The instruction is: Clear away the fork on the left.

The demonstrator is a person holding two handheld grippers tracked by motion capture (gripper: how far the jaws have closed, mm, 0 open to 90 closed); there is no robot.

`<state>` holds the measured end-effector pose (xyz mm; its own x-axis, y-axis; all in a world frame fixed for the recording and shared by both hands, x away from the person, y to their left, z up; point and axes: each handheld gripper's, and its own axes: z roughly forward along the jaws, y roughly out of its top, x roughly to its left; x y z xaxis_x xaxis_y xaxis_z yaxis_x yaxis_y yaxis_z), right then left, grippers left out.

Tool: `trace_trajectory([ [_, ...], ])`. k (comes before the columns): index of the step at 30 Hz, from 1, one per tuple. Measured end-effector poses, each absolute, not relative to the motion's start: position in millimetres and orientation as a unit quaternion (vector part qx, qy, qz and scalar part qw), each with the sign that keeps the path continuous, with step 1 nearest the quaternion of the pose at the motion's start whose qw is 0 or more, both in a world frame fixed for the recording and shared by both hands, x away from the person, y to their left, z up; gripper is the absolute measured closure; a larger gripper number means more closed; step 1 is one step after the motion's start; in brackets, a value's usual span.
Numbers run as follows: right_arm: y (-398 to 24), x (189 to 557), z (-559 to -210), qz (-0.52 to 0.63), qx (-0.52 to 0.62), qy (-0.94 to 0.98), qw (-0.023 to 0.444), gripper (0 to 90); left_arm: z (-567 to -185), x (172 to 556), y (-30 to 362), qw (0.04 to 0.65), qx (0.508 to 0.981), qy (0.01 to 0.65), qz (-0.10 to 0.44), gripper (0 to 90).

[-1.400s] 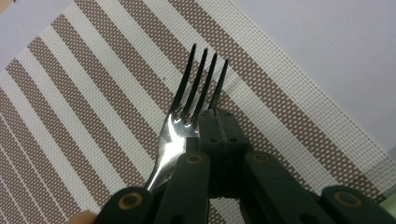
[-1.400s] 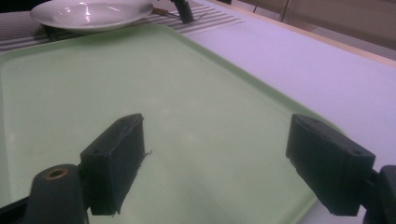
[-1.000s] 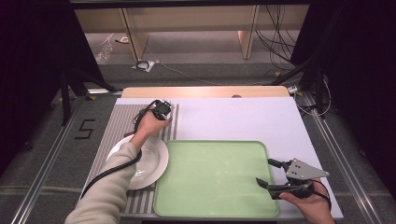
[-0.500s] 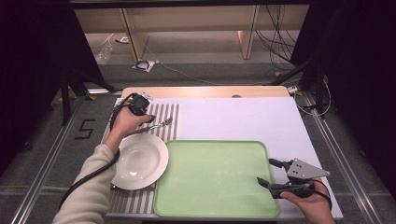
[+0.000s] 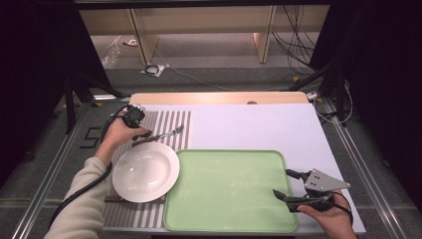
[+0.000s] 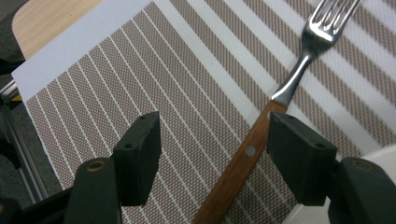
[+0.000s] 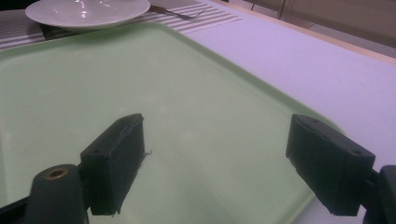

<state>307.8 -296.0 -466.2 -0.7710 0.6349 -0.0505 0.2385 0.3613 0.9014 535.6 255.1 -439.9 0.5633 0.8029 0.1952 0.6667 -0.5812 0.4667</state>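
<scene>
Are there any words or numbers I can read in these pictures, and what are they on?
"5": a pale mark on the dark floor left of the table, in the high view; it reads like a 5, though it is small and rough.
No other text: the white plate, the green tray, the fork and the striped placemat carry no readable words, labels or numbers.

Wood-handled fork (image 6: pixel 261 140) on the striped placemat (image 6: pixel 154 84), handle between the left gripper's (image 6: pixel 212 154) parted jaws.
</scene>
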Motion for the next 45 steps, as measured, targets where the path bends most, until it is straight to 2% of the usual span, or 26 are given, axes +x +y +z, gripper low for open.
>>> trace_trajectory([
  [7, -295, 308, -466, 0.494, 0.273, 0.801, 0.199, 20.5, -445, 537, 260, 0.156, 0.878, 0.412, 0.188, 39.6],
  [25, -296, 308, -467, 0.493, 0.272, 0.803, 0.197, 20.5, -461, 557, 223, 0.119, 0.917, 0.349, 0.153, 45.0],
  [28, -296, 307, -467, 0.489, 0.272, 0.805, 0.198, 20.5, -463, 557, 222, 0.109, 0.921, 0.345, 0.145, 47.5],
  [39, -295, 308, -467, 0.492, 0.271, 0.804, 0.196, 20.5, -462, 559, 223, 0.118, 0.924, 0.347, 0.109, 68.6],
  [45, -296, 308, -467, 0.488, 0.272, 0.806, 0.196, 20.5, -462, 561, 222, 0.111, 0.926, 0.346, 0.102, 72.3],
])
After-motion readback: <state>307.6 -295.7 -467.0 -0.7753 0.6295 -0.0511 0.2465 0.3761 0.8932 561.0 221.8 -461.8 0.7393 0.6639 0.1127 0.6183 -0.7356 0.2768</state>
